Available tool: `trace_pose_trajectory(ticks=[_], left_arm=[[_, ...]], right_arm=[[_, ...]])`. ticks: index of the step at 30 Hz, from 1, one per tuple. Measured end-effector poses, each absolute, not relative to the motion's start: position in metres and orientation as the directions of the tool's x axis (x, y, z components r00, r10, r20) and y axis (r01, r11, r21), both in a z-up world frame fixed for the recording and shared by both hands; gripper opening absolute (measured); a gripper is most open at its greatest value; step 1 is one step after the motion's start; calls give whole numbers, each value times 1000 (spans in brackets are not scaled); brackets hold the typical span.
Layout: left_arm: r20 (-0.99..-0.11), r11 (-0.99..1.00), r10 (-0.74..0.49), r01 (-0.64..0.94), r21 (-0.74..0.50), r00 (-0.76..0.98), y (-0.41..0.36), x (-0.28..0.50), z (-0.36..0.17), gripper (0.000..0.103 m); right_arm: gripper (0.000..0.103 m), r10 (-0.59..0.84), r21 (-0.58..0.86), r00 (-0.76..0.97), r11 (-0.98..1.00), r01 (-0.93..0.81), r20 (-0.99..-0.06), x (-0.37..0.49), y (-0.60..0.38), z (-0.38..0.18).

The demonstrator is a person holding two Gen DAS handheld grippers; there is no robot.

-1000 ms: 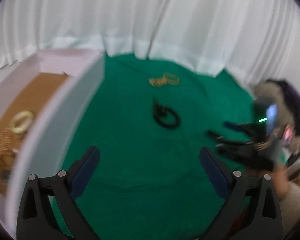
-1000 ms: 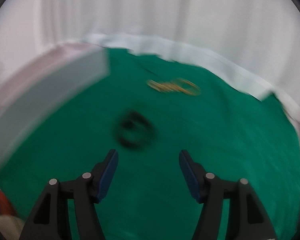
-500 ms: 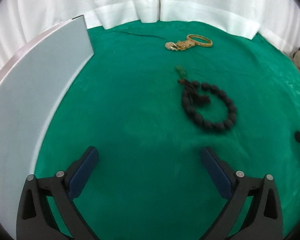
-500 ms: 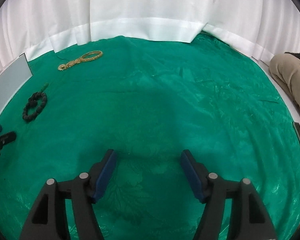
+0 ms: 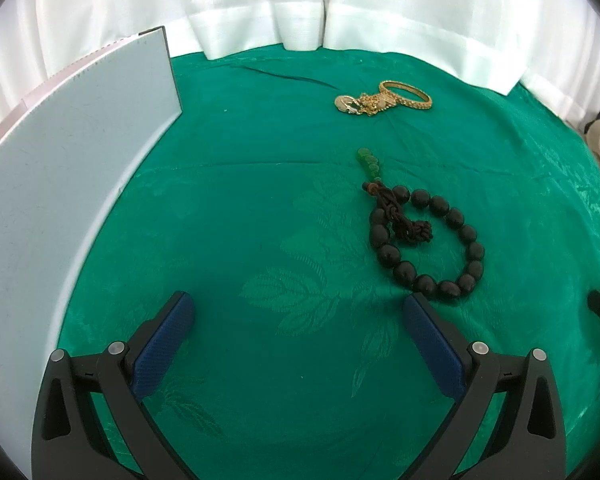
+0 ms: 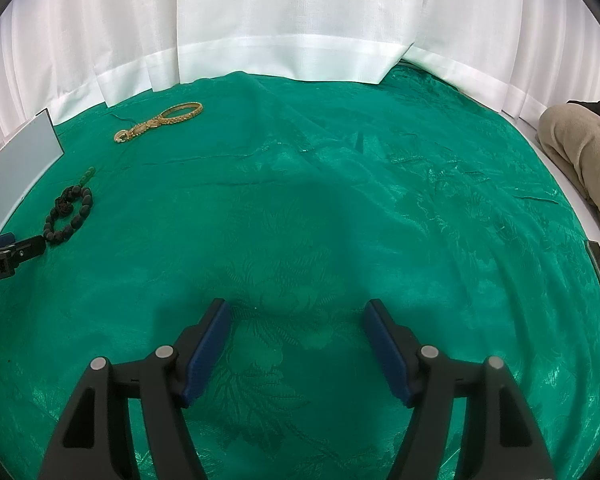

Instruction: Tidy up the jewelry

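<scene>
Beaded bracelet [image 5: 424, 236] lies just ahead of tilted-down left tool [image 5: 296, 320], jaws wide, empty

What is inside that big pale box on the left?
From here only the outer wall of the box shows; it hides the inside completely. The black bead bracelet and gold jewelry lie outside it on the green cloth.
</scene>
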State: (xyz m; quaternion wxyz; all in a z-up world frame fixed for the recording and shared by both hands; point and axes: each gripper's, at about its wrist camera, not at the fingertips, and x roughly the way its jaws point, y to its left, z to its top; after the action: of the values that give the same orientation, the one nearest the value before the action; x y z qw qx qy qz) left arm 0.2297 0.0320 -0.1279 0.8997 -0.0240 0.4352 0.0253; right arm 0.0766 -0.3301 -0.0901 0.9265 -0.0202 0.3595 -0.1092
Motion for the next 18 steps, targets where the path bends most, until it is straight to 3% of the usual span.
trace_pose_trajectory(ticks=[18], left_arm=[[-784, 998, 25, -66, -21, 620, 32, 228, -127, 103]], right_arm=[[72, -216, -116, 718, 976, 186, -662, 76, -330, -90]])
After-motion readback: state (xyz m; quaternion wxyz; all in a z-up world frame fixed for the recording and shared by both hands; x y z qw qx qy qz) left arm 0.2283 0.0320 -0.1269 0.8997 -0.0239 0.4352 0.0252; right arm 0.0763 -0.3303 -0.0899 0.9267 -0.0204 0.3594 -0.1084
